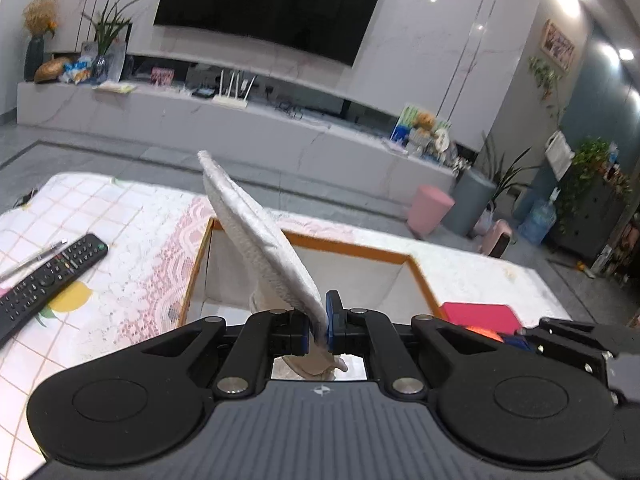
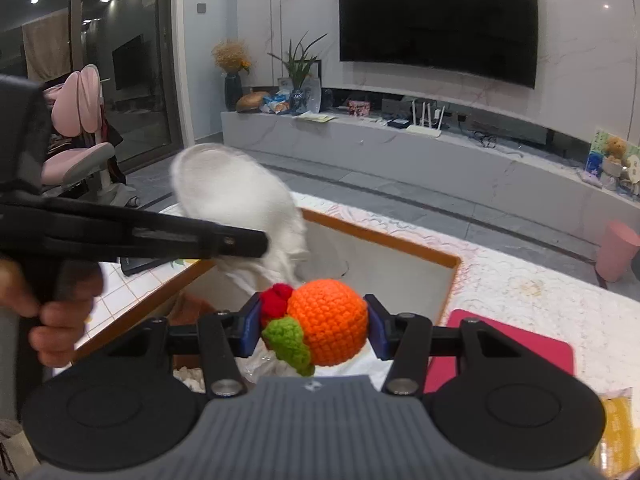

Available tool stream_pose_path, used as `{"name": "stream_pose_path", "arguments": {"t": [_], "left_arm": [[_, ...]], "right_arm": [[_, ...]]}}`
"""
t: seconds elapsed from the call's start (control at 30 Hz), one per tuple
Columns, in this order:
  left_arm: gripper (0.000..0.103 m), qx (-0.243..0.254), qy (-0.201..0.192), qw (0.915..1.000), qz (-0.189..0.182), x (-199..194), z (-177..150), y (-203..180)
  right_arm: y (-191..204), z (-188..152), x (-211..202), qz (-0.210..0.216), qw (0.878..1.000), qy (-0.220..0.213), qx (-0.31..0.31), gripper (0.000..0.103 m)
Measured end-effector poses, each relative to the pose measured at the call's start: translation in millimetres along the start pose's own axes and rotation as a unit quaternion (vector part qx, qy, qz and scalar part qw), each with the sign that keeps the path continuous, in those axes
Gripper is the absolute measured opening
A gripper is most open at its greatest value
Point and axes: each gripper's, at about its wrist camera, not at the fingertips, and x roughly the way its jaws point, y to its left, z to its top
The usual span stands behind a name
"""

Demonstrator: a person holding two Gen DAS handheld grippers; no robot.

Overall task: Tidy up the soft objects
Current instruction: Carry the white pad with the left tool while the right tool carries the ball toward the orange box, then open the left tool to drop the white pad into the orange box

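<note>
My left gripper (image 1: 318, 326) is shut on a flat white fluffy pad (image 1: 256, 232) that sticks up and leans left over the orange-rimmed white box (image 1: 352, 250). In the right wrist view the same white pad (image 2: 236, 204) shows blurred above the box (image 2: 384, 240), with the left tool's black arm crossing in front of it and a hand on its handle at the lower left. My right gripper (image 2: 312, 326) is shut on a crocheted orange ball (image 2: 330, 320) with a green leaf and a red knob, held over the box's near side.
A black remote control (image 1: 48, 276) and a pen lie on the patterned tablecloth at left. A pink-red flat pad (image 2: 524, 344) lies right of the box. A yellow packet (image 2: 618, 428) sits at the lower right. A TV cabinet and pink stool stand beyond the table.
</note>
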Motion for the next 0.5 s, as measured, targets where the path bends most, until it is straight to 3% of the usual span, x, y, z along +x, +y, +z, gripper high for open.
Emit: {"name": "stream_pose_path", "arguments": {"t": [0.2,0.3,0.37,0.43,0.5], "left_arm": [[0.009,-0.022,0.025,0.9990,0.031,15.8,-5.3,2.2],[0.013,-0.022,0.024,0.9993,0.017,18.0,-6.0,7.4],[0.033,-0.017,0.031,0.9994,0.000,20.7,-5.0,8.8],[0.067,-0.027,0.057,0.9980,-0.010,21.7,-5.7,7.3],[0.071,-0.046,0.077,0.9960,-0.003,13.1,-8.4,6.6]], "right_arm": [[9.4,-9.4,11.7,0.003,1.000,0.019,-0.025,0.051],[9.8,-11.9,11.6,0.006,1.000,0.019,-0.019,0.052],[9.8,-14.3,9.7,0.006,1.000,0.018,-0.017,0.052],[9.9,-16.6,8.3,0.005,1.000,0.017,-0.015,0.051],[9.3,-18.5,7.7,0.006,1.000,0.019,-0.012,0.051]]}}
